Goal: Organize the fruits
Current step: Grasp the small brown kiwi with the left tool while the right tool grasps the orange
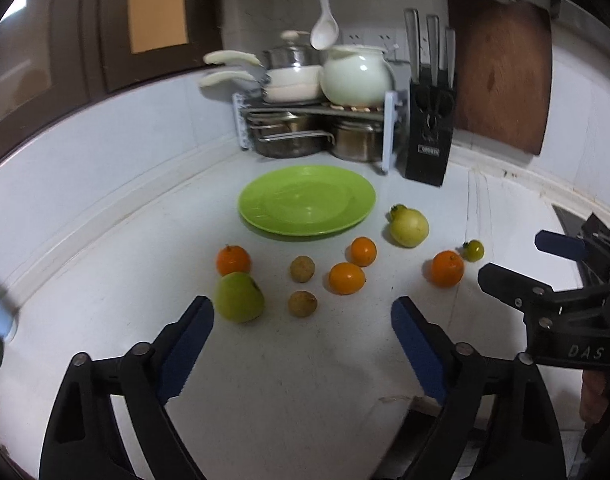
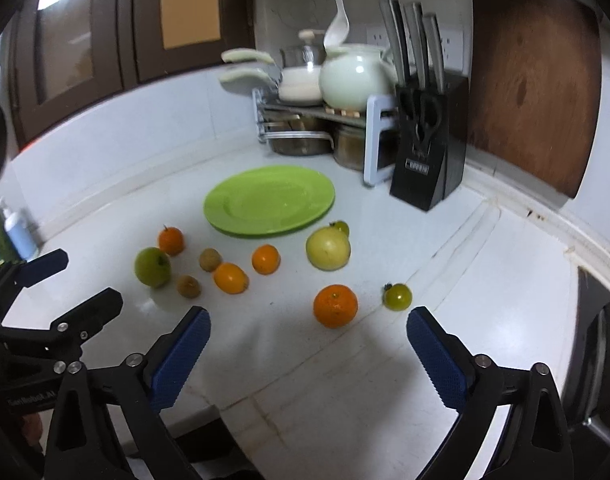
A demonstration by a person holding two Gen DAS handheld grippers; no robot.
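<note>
Both tongs hang wide with nothing between their blue pads: left tongs (image 1: pixel 303 316) near a green apple (image 1: pixel 238 297), right tongs (image 2: pixel 307 328) near an orange (image 2: pixel 335 305). Fruits lie loose on the white tabletop (image 1: pixel 289 364), just short of an empty green plate (image 1: pixel 306 199): oranges, two small brown fruits, a pale yellow fruit (image 2: pixel 328 249), a small green tomato (image 2: pixel 397 297). Farther back stand a knife block (image 1: pixel 429 128) and a pot rack (image 1: pixel 317 120). Only the right wrist view shows bottles (image 2: pixel 9 232) at far left.

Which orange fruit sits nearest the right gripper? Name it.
The lone orange fruit beside the small green tomato, just ahead of the right gripper; the rest sit farther left.
</note>
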